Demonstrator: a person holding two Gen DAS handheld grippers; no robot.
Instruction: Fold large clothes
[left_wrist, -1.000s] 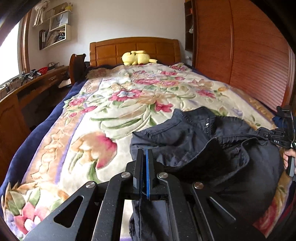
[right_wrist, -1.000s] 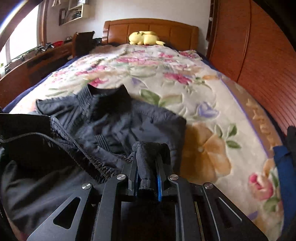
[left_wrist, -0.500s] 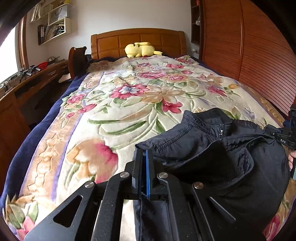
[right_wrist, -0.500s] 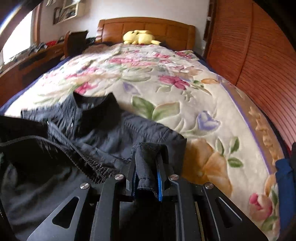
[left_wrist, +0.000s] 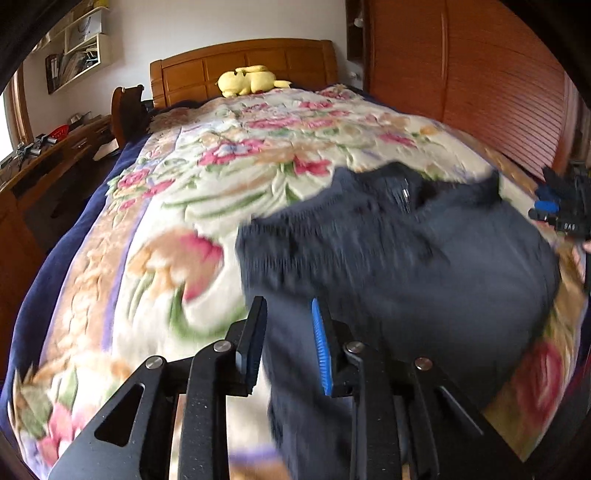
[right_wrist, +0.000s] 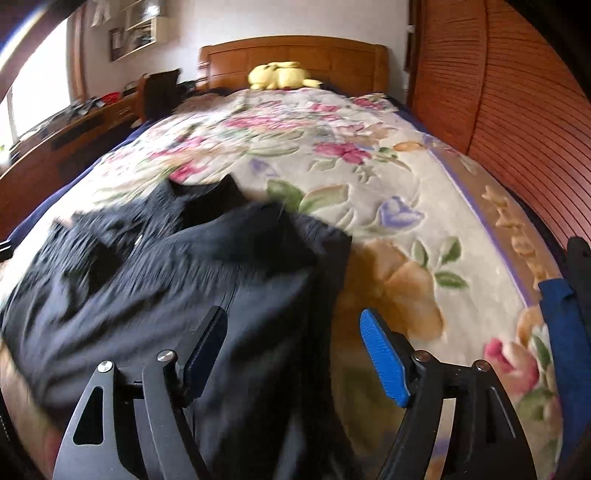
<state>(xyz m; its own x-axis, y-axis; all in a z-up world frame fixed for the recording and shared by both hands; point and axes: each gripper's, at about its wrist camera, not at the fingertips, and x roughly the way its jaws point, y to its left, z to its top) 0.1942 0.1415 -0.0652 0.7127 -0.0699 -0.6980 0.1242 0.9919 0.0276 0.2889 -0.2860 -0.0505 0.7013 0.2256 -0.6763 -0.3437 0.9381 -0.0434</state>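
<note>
We see the dark jacket (left_wrist: 406, 266) lying bunched on the near end of the floral blanket (left_wrist: 258, 155) that covers the bed, its collar toward the wooden headboard (left_wrist: 243, 66). Our left gripper (left_wrist: 288, 339) is opening, its pads a little apart with jacket cloth between them but not pinched. Our right gripper (right_wrist: 291, 362) is also opening, its jaws wide apart over the jacket's edge, cloth lying loose between them. A yellow plush toy (right_wrist: 280, 75) sits by the headboard

White characters on the right gripper (left_wrist: 565, 218) show, too blurred to read.
</note>
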